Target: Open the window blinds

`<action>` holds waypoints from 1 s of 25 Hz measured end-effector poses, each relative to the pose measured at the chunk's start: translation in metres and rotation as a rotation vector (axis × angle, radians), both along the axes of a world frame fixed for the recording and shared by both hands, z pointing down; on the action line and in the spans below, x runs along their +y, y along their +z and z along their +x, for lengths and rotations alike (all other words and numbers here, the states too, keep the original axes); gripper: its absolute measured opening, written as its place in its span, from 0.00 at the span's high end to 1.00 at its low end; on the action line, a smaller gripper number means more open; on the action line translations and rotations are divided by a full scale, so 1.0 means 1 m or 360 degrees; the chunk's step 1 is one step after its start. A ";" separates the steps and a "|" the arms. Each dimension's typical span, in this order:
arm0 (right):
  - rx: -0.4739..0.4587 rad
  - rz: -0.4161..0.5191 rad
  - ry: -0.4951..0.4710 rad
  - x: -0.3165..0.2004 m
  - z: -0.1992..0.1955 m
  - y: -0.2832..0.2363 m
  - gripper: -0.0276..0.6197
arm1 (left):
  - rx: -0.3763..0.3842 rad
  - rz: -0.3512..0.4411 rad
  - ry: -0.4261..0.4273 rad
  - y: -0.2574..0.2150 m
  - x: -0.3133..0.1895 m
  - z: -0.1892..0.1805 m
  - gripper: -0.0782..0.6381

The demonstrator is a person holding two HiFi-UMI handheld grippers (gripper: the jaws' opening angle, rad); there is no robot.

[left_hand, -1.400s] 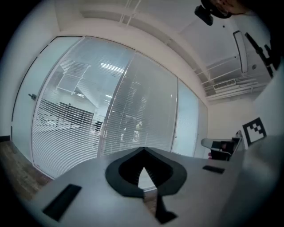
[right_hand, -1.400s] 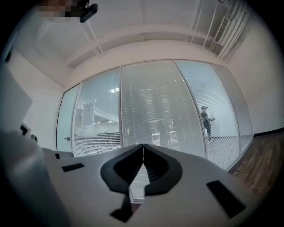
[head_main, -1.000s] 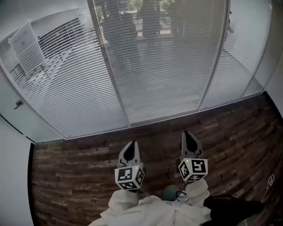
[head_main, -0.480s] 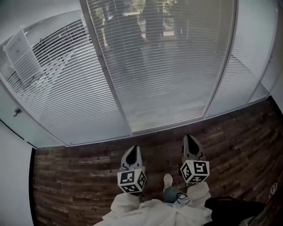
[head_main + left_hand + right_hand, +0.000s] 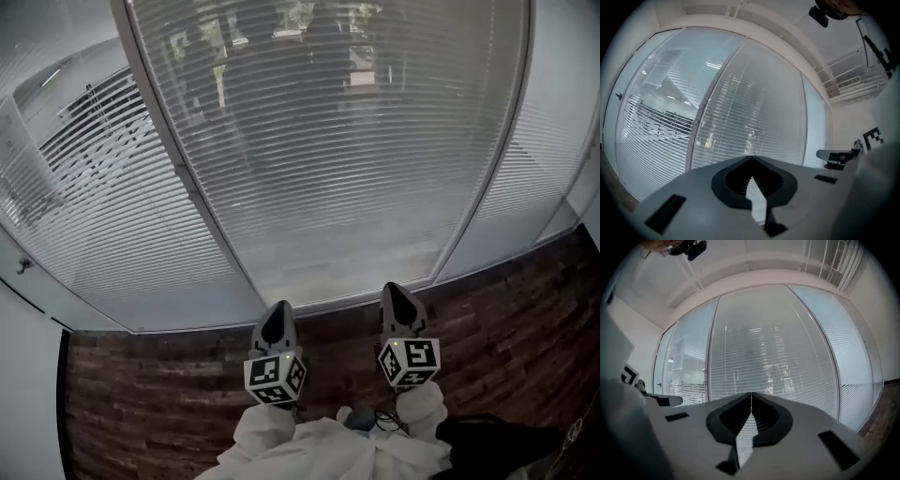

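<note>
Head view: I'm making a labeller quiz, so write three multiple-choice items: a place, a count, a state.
1. Where are the white horizontal-slat window blinds? A ahead of both tools B behind the person C flat on the floor
2. How many tools show? A one B two C three
3. The grey left tool's jaws are: A wide apart B shut, empty C shut on a cord
Answers: A, both tips point at the slats; B, the left one and the grey right tool; B, its tips meet with nothing between.
</note>
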State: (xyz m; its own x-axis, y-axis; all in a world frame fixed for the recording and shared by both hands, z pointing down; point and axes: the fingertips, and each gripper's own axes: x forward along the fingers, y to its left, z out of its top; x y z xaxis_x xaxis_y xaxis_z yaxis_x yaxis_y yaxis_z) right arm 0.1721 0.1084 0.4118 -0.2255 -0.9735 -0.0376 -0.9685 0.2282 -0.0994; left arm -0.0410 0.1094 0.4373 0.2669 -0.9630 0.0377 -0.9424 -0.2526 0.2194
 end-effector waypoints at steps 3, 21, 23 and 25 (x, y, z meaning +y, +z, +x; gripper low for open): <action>-0.0028 -0.0033 -0.0006 -0.037 0.018 0.003 0.94 | -0.0006 -0.0030 -0.0049 0.002 -0.029 0.008 0.89; -0.0022 -0.0017 -0.0024 -0.220 -0.068 0.018 0.94 | -0.0030 -0.0014 -0.0042 0.009 -0.221 -0.067 0.89; -0.0021 -0.0022 -0.0034 -0.228 -0.069 0.020 0.94 | -0.0005 -0.0032 -0.0039 0.012 -0.231 -0.066 0.89; 0.0003 -0.0021 -0.0047 -0.242 -0.076 0.020 0.94 | -0.0006 -0.0042 -0.0044 0.015 -0.242 -0.071 0.89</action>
State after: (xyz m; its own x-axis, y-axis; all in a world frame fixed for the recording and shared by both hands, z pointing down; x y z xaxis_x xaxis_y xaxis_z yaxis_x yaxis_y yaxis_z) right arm 0.0962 -0.1340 0.4316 -0.2541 -0.9669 -0.0242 -0.9616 0.2552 -0.1008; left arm -0.1120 -0.1331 0.4522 0.2397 -0.9687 0.0639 -0.9498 -0.2203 0.2221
